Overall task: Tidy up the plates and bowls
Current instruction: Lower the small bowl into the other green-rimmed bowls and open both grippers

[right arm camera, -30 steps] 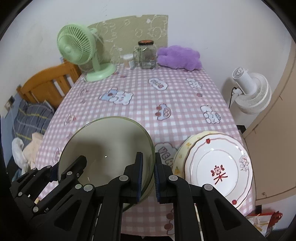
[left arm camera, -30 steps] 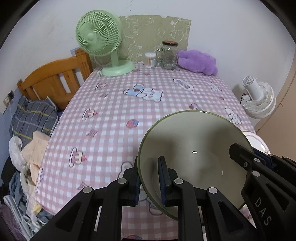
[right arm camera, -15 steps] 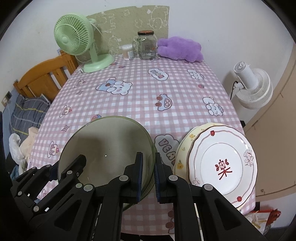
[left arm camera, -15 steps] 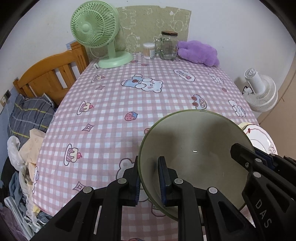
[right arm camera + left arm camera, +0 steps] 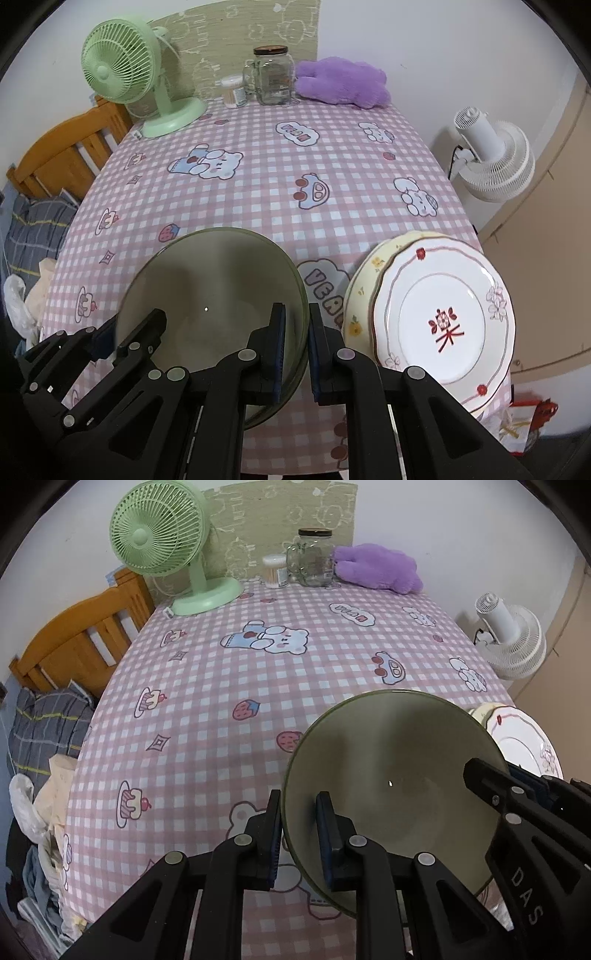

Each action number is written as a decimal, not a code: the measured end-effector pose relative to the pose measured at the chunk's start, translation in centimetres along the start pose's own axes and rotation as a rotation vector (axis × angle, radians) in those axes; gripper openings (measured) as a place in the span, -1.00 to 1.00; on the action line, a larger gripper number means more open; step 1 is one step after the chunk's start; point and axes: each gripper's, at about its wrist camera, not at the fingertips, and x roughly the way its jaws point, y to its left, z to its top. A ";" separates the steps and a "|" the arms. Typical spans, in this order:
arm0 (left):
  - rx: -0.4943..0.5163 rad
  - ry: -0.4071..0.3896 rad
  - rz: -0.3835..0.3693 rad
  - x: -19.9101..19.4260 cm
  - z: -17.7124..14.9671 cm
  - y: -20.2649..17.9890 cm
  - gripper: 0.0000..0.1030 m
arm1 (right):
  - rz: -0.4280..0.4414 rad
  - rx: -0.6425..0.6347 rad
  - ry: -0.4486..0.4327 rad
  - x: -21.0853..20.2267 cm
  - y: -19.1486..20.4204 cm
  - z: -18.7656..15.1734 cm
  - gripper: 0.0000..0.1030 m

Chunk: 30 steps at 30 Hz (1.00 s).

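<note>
Green bowl (image 5: 391, 775) is gripped on both sides: left gripper (image 5: 298, 834) is clamped on its left rim, right gripper (image 5: 297, 347) on its right rim (one pad inside, one outside, each side). Bowl is held over the near part of the pink checked tablecloth (image 5: 266, 184). Just right of it, a white plate (image 5: 443, 317) is stacked on a yellow plate (image 5: 364, 284) at the near right edge. Green fan (image 5: 162, 539), glass jar (image 5: 314, 557) and purple plush (image 5: 376, 566) are seen at the far end.
</note>
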 end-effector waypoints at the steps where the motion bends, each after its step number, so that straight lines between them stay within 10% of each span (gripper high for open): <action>1: -0.001 -0.001 -0.006 0.0 0.0 0.1 -0.70 | 0.001 0.002 -0.004 -0.1 0.0 -0.2 -0.72; 9: 0.011 -0.003 -0.052 -0.7 0.1 1.4 -0.21 | 0.004 0.036 0.010 -0.3 0.0 -0.1 -0.72; 18: -0.013 -0.014 -0.104 -0.3 1.5 3.8 0.33 | 0.034 0.063 -0.063 -0.8 1.2 0.9 0.28; 30: 0.017 0.046 -0.270 3.2 1.9 2.2 0.60 | -0.005 0.119 -0.014 1.0 0.3 1.0 0.33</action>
